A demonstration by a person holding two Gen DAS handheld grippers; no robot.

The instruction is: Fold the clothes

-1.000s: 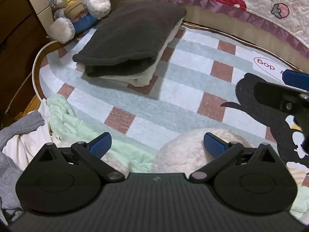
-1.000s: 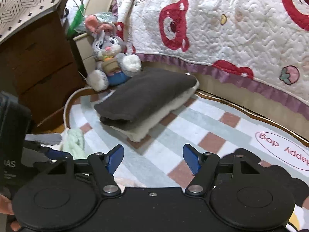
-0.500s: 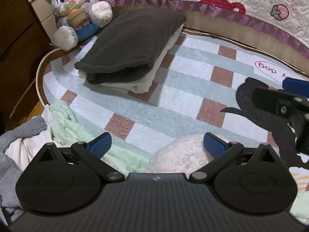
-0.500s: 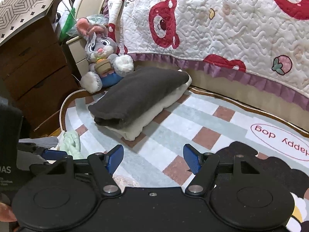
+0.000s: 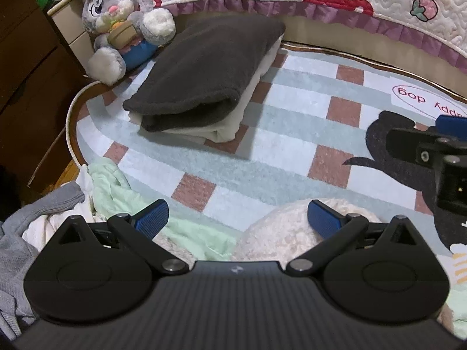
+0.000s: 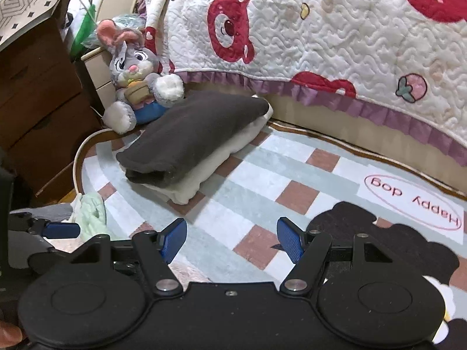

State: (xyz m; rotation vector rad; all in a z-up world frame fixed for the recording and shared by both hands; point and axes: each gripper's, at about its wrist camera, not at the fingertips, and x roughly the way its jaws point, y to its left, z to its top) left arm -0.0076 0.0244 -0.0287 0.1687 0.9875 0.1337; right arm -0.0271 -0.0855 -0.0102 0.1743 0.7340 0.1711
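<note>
A folded dark grey garment (image 5: 204,70) lies on a folded cream one (image 5: 233,116) at the far left of the checked rug (image 5: 292,116); the stack also shows in the right wrist view (image 6: 186,137). A fluffy cream garment (image 5: 280,230) and a pale green one (image 5: 116,192) lie in a loose pile under my left gripper (image 5: 238,214), which is open and empty above them. My right gripper (image 6: 232,234) is open and empty over the rug. It shows at the right edge of the left wrist view (image 5: 432,145).
A plush rabbit (image 6: 137,75) sits behind the stack. A quilted bedspread (image 6: 321,35) hangs along the far side. A wooden dresser (image 6: 35,93) stands at left. Grey and white clothes (image 5: 26,221) lie at the rug's left edge.
Both grippers have drawn back and tilted up, so the folded stack and the rabbit sit lower and farther in view. Both stay open.
</note>
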